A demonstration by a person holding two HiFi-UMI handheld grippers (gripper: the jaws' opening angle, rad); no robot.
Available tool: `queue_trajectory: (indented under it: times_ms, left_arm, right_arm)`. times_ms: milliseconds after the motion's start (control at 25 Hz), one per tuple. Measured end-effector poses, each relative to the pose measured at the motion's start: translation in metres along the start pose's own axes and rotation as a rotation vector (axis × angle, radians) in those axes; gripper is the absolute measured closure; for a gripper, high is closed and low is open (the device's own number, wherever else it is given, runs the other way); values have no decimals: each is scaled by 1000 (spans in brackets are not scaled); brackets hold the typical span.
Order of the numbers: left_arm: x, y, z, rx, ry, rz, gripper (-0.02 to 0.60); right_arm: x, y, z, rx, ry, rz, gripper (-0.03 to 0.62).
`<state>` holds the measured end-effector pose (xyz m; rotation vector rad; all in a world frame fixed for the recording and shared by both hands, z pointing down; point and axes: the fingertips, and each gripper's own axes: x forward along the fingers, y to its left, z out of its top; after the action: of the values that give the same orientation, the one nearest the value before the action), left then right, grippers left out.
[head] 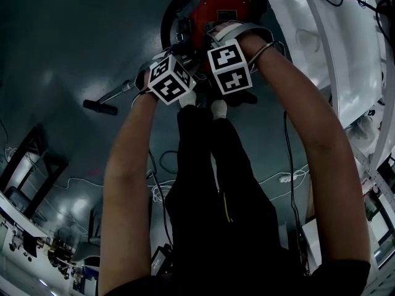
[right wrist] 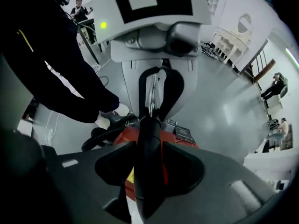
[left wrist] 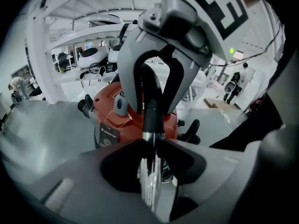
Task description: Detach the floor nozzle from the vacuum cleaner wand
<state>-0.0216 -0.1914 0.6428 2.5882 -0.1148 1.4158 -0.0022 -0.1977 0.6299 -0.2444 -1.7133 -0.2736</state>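
Grip on both sides of a joint is what we read here. Our left gripper (left wrist: 149,169) is clamped on the bright metal wand (left wrist: 148,190), which runs straight through its jaws. Our right gripper (right wrist: 148,181), pointing down, is closed round the black cuff (right wrist: 148,148) that takes the wand at the end nearer the red canister (head: 219,8). We judge that the two are set one just beyond the other so that one can steady the tube while the other twists or pulls. In the head view both marker cubes sit side by side at twelve o'clock, just in front of the canister, with our shoes (head: 217,108) right beneath them.

The floor nozzle (head: 100,107) is between neither pair of jaws. It lies on the grey floor (head: 55,54) at about nine o'clock from the grippers, a short dark bar at the far end of a bright tube that leads back towards the left gripper. It looks joined to that tube, though the joint is too small for us to be sure. So we judge that the nozzle is not yet off and that our grasp is on the wand's other end.
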Motion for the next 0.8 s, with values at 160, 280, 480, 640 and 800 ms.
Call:
queue_trajectory:
  times_ms: [160,280,480,640,800]
  left_arm:
    - [-3,-3,-3,-8,-7,-14,430]
    - [-7,-4,-4,-52,-47,-56,423]
    - [-10,0,-4,-113,-98,-63,400]
    - [-2,-3,-12,-6,-19,-49,408]
    - [-6,-2,-15,12,10,-56,410]
  right_arm:
    - [5,3,1,-26,41,13,444]
    - [1,6,5,14,20,68,445]
    - [-7,3,6,54,7,130,445]
    - [-14,3,11,82,-19,176,444]
    - [-17,0,17,81,-40,165,439]
